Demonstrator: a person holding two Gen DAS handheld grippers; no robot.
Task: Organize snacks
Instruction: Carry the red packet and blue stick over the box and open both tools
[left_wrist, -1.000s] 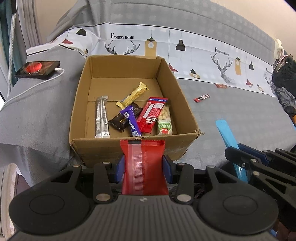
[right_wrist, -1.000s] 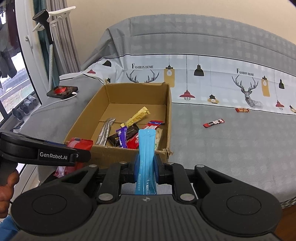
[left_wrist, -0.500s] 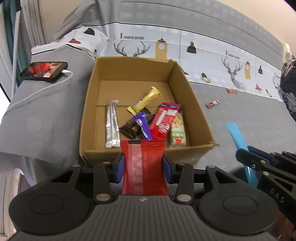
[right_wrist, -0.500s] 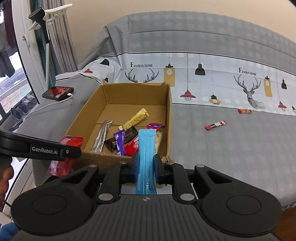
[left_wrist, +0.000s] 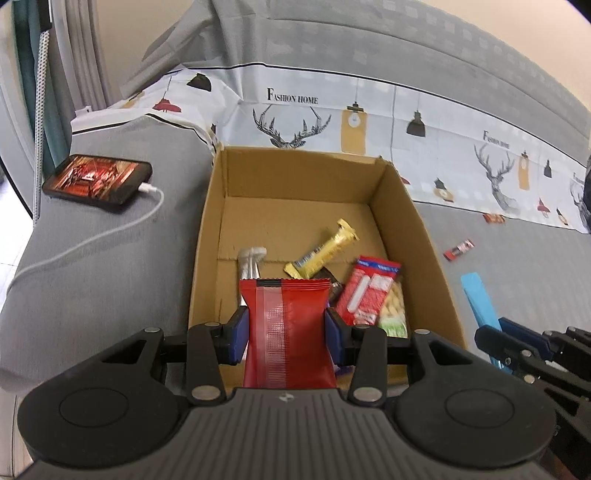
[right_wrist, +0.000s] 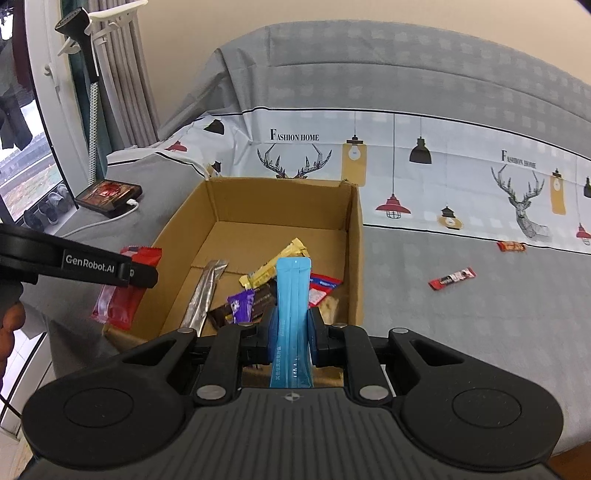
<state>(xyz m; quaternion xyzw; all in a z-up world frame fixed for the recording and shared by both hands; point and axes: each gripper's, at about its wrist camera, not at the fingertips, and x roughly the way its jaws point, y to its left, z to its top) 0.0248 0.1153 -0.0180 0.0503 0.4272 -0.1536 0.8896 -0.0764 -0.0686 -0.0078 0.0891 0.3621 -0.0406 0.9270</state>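
1. Left gripper (left_wrist: 287, 332) has its jaws pinching a red pouch (left_wrist: 287, 332), glossy with a clear strip, hanging above the near-left corner of the cardboard box (left_wrist: 413, 206).
2. Box holds several bars already.
3. Right gripper (right_wrist: 291, 332) is clamped on a slim blue sachet (right_wrist: 292, 314) above the box's near wall.
4. Looks like drop-off time: get over the box, then let go.

Brown cardboard box (left_wrist: 413, 229); red packet (left_wrist: 286, 332) with a pale translucent centre strip between blue pads (left_wrist: 238, 334); light-blue sachet (right_wrist: 291, 317); gold bar (left_wrist: 325, 253); silver stick (right_wrist: 205, 295); purple wrapper (right_wrist: 240, 304) on a dark-brown bar (right_wrist: 258, 301); red-and-white pack (left_wrist: 367, 291); grey checked bedspread (right_wrist: 461, 325), its white band (right_wrist: 424, 173) printed with black antlers, lamps.
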